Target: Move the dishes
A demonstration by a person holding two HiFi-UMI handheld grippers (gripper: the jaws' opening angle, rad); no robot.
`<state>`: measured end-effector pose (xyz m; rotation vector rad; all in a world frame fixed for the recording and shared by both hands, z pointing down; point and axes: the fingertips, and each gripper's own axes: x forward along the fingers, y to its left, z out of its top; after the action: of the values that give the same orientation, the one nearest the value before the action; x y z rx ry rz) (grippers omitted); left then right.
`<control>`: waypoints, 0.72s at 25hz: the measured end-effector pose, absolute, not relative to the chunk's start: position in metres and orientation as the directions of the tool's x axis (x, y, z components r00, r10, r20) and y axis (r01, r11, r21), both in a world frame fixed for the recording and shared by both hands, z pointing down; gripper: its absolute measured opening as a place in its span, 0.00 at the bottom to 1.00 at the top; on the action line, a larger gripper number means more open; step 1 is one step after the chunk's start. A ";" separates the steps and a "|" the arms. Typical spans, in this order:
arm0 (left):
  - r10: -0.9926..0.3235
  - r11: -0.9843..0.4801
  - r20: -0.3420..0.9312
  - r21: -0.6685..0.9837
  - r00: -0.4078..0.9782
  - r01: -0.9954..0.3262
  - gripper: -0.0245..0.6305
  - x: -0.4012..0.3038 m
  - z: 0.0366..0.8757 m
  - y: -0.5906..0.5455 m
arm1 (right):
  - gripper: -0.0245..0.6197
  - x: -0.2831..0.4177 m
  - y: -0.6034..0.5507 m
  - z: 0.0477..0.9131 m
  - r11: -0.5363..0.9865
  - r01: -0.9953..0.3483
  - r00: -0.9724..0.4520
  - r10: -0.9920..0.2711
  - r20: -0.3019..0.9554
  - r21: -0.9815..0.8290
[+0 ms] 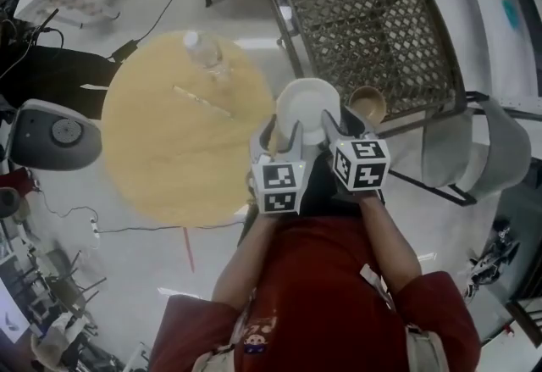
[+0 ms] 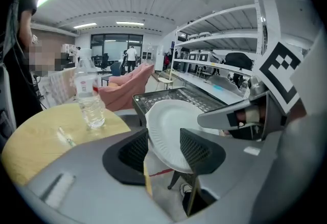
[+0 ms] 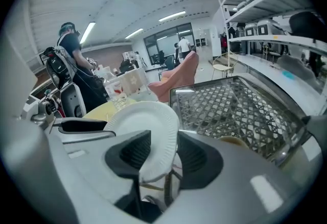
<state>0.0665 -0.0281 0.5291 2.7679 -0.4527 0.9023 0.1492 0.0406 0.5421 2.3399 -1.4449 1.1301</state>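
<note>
Both forearms, left forearm (image 1: 252, 253) and right forearm (image 1: 388, 236), bare below red sleeves, reach forward from torso and converge ahead of chest. Left gripper (image 1: 284, 135) and right gripper (image 1: 339, 126) side by side, close together, marker cubes facing up. Left gripper jaws clamped on near rim of white paper plate (image 1: 306, 106). Right gripper jaws clamped on same plate's rim, just beside left gripper. Plate held tilted between them.
</note>
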 end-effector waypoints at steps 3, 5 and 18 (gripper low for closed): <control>-0.192 -0.950 0.596 0.085 0.779 -0.299 0.35 0.090 0.521 -0.014 | 0.29 0.170 0.058 0.533 -0.554 -0.799 0.280 -0.686 0.671 -0.234; -0.176 -0.958 0.590 0.083 0.788 -0.276 0.35 0.108 0.514 -0.004 | 0.29 0.187 0.069 0.527 -0.572 -0.787 0.300 -0.683 0.666 -0.232; -0.079 -0.986 0.573 0.075 0.816 -0.149 0.35 0.222 0.506 0.057 | 0.29 0.290 0.142 0.519 -0.672 -0.697 0.400 -0.655 0.641 -0.251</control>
<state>0.2221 0.0574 0.5064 2.8815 -0.1820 0.9010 0.2903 0.1415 0.5188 2.5800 -1.2473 1.1408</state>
